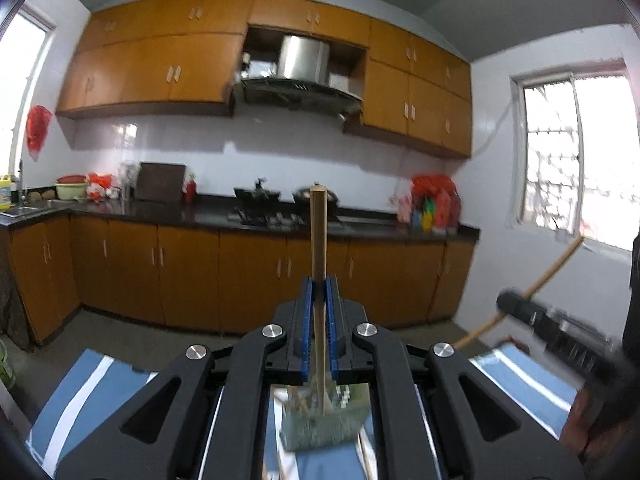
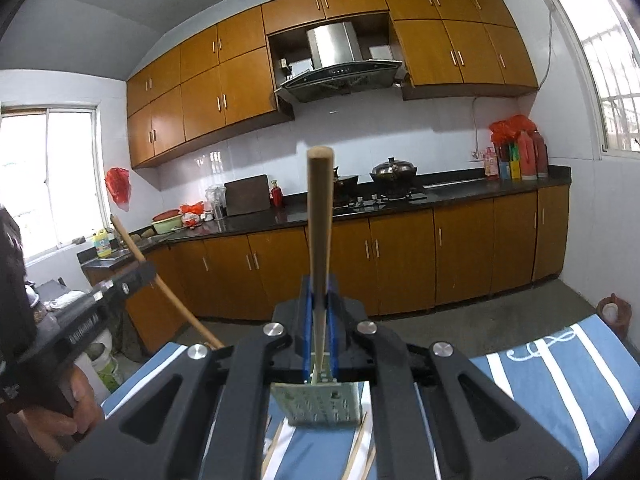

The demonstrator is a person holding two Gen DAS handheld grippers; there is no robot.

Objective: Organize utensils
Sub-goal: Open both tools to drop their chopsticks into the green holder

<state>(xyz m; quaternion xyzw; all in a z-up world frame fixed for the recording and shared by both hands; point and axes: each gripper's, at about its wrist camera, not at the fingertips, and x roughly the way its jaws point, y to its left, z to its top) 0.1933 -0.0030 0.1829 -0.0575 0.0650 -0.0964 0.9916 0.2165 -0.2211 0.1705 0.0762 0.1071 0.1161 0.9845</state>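
Note:
My left gripper is shut on a wooden chopstick that stands upright between its blue pads. Its lower end hangs over a pale green perforated utensil holder on the blue striped cloth. My right gripper is shut on a second wooden chopstick, also upright, above the same holder. The right gripper with its chopstick shows at the right edge of the left wrist view. The left gripper shows at the left of the right wrist view.
Loose chopsticks lie on the striped cloth beside the holder. Behind is a kitchen counter with a gas stove, a pot and bottles. A bucket stands on the floor at left.

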